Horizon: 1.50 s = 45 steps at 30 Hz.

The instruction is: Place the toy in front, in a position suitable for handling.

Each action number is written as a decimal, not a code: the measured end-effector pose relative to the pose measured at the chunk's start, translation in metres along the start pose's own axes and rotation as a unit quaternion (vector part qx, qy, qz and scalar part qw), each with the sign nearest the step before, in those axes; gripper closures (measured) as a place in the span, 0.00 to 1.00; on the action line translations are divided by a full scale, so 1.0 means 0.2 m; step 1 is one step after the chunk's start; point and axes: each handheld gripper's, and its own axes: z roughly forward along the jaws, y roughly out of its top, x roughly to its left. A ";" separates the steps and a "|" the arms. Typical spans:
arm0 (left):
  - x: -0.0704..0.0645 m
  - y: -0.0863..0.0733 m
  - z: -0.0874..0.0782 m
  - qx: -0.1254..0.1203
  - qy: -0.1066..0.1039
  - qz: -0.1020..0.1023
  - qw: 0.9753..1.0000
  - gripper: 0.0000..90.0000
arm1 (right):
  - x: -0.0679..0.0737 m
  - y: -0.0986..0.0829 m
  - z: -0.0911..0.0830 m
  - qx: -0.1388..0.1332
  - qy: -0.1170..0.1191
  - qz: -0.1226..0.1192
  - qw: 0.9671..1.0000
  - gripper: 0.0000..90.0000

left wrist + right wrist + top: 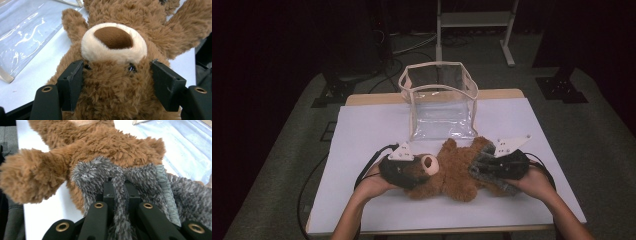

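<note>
From the high view, a brown teddy bear (457, 170) lies on its back across the near half of the white bench (362, 130), head toward nine o'clock and legs toward three o'clock. The left claw (404, 172) sits at the bear's head, held by the person's left hand (374, 186), and the right claw (492, 167) is at the bear's lower body, held by the right hand (534, 182). A clear plastic bag (439, 97) with cream edging stands open at twelve o'clock from the bear, its front panel lying flat on the bench just beside the toy. A grey fuzzy garment (482, 162) covers the bear's hips.

In the left gripper view, the left claw (117, 80) stands apart with one jaw on each side of the bear's head (112, 75), both touching the fur just below the cream muzzle (113, 42). The clear bag (27, 32) lies at ten o'clock.

In the right gripper view, the right claw (120, 192) is together, clamped on a fold of the grey garment (140, 177). A brown limb (30, 177) sticks out at nine o'clock, and the bag's panel (185, 142) lies at two o'clock.

No writing or label can be read anywhere.
</note>
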 end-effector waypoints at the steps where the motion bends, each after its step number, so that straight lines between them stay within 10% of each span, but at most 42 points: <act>1: 0.00 0.00 0.01 0.004 0.011 -0.003 1.000 0.35 | -0.01 0.01 0.00 0.000 0.002 0.002 1.000 0.92; 7: 0.00 0.02 0.04 0.012 0.035 -0.007 0.999 0.36 | 0.07 0.11 -0.03 -0.041 0.028 -0.012 0.999 0.91; 12: 0.00 0.02 0.02 0.008 0.037 -0.003 0.999 0.36 | 0.15 0.15 0.06 -0.013 0.035 -0.058 0.998 0.91; 22: 0.04 -0.05 -0.06 -0.004 -0.004 -0.009 1.000 0.38 | 0.02 -0.01 -0.03 -0.017 0.029 0.000 0.999 0.91; 31: 0.00 -0.04 0.04 -0.025 -0.033 -0.001 0.999 0.43 | 0.05 0.16 -0.07 -0.045 0.032 -0.019 0.998 0.91; 36: -0.04 0.01 0.10 -0.028 -0.041 0.009 0.999 0.43 | 0.12 0.30 0.07 -0.035 0.058 -0.045 0.997 0.91; 45: -0.03 0.03 0.05 -0.032 -0.033 0.024 0.999 0.36 | 0.08 0.20 0.15 0.014 0.043 -0.036 0.998 0.91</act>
